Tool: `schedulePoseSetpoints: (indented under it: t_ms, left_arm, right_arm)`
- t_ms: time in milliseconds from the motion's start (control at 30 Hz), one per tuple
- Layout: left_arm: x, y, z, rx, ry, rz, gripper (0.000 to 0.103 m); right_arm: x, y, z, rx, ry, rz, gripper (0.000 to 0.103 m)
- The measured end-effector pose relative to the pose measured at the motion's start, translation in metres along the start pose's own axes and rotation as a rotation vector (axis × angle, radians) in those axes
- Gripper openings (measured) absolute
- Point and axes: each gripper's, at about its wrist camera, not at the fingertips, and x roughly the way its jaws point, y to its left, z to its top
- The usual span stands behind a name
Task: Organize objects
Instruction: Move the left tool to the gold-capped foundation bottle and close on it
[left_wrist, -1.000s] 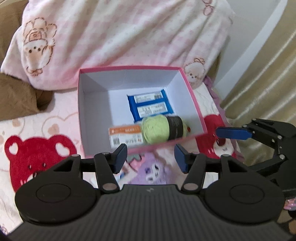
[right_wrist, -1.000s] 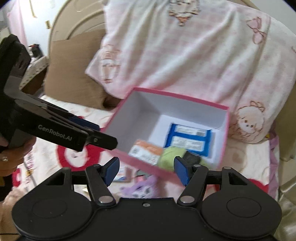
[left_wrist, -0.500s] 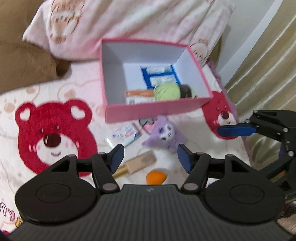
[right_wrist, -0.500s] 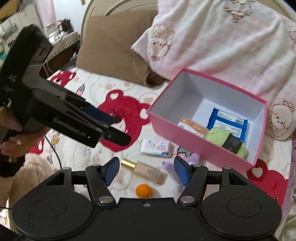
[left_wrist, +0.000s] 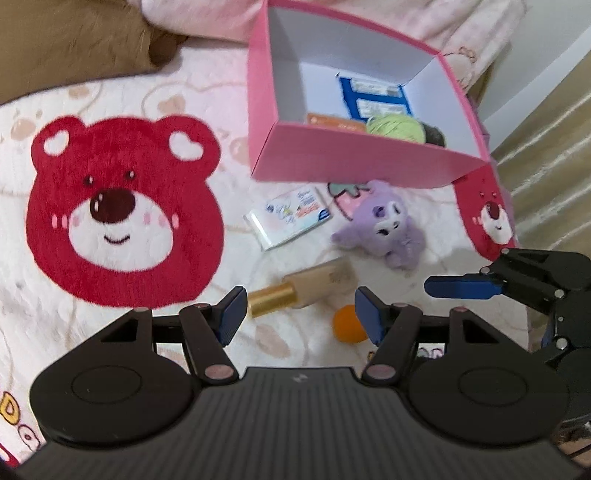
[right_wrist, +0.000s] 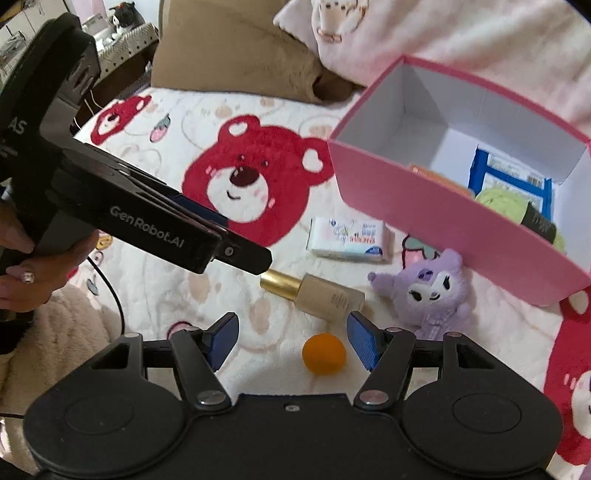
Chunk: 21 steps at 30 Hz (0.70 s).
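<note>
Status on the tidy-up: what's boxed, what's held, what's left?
Done: blue packet, orange packet and green yarn lie in the pink box. In hand: nothing; left gripper and right gripper are open. Left on the blanket: tissue pack, purple plush, gold-capped bottle, orange ball.

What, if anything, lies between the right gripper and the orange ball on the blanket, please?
Nothing visible does. The orange ball lies bare on the blanket, just ahead of the empty, open right gripper. The bottle and the purple plush toy lie beyond it, apart from it.
</note>
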Motion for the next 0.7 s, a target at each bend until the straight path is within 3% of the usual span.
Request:
schedulePoseSetpoints:
  t_ms: [233, 433, 533, 700]
  left_arm:
    - [0.032, 0.015, -0.024, -0.084, 0.038, 0.013, 0.063]
    - [0.049, 0.018, -0.034, -0.103, -0.024, 0.044, 0.063]
    - [0.055, 0.028, -0.035, -0.144, -0.024, 0.008, 0.063]
    - [0.053, 0.04, -0.032, -0.173, -0.093, -0.04, 0.061]
  right_arm:
    - [0.032, -0.003, -0.007, 0.009, 0.008, -0.034, 0.07]
    - [0.067, 0.004, -0.011, -0.061, 0.006, -0.117, 0.073]
    - [0.08, 0.001, -0.01, -0.07, 0.013, -0.141, 0.073]
    - [0.096, -0.006, -0.012, -0.033, -0.006, -0.128, 0.074]
